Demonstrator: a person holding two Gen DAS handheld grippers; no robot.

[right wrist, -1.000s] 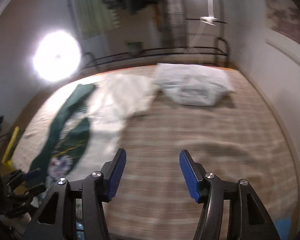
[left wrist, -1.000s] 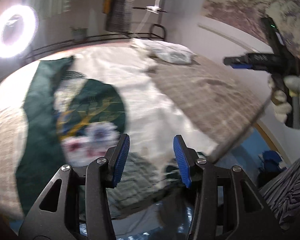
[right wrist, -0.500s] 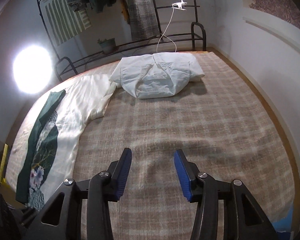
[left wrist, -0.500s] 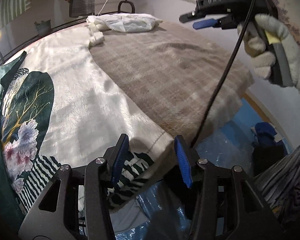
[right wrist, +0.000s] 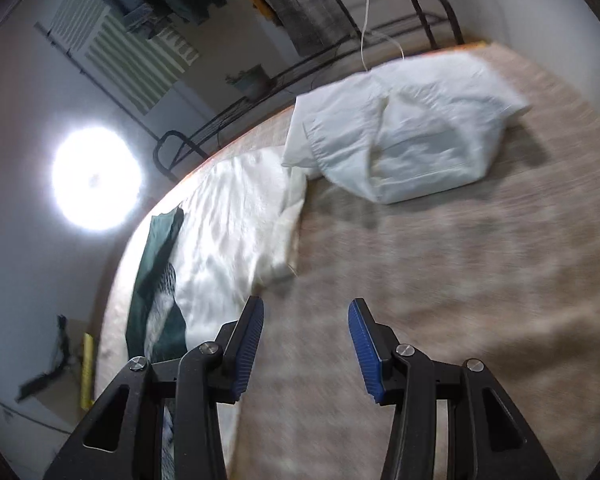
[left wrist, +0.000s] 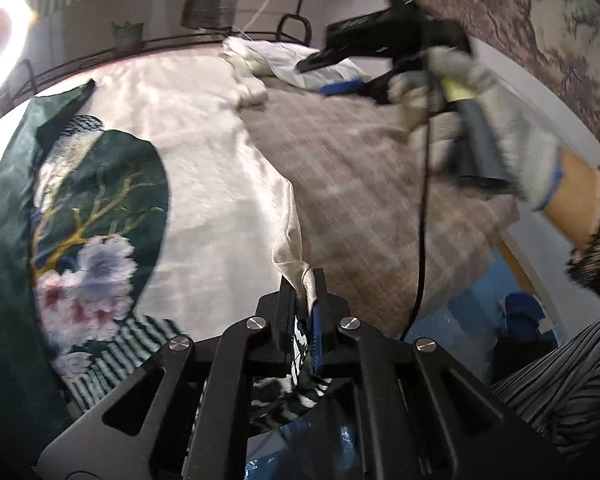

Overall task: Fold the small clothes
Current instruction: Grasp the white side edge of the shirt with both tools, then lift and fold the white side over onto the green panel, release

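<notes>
The left gripper (left wrist: 302, 296) has its jaws pinched together on the near corner of the cream garment (left wrist: 204, 168), a silky piece with a dark green panel, a bird and pale flowers printed along one side; the cloth rises in a little peak out of the clamp while the rest lies spread flat over the left half of the checked bedspread (left wrist: 360, 184). The right gripper (right wrist: 306, 344) hangs over the bare bedspread just beside the garment's far edge, its blue pads wide apart and holding nothing; in the left camera it shows as a black tool in a gloved hand (left wrist: 472, 120), blurred as though mid-swing. A white bundle (right wrist: 404, 136), perhaps something already folded, sits at the far end of the bed near the metal rail (right wrist: 432, 12), touching the garment's top corner. From where I stand the fold looks barely begun: one corner is taken and the second is not. To do it well I would want the free tool to come down on the matching corner along the same edge, take only the single layer of satin and none of the bedspread beneath, then both lift together and keep the edge taut so the slippery fabric does not sag or skew. Slick cloth like this could slide out of a shallow bite, so a deeper grip seems wise
</notes>
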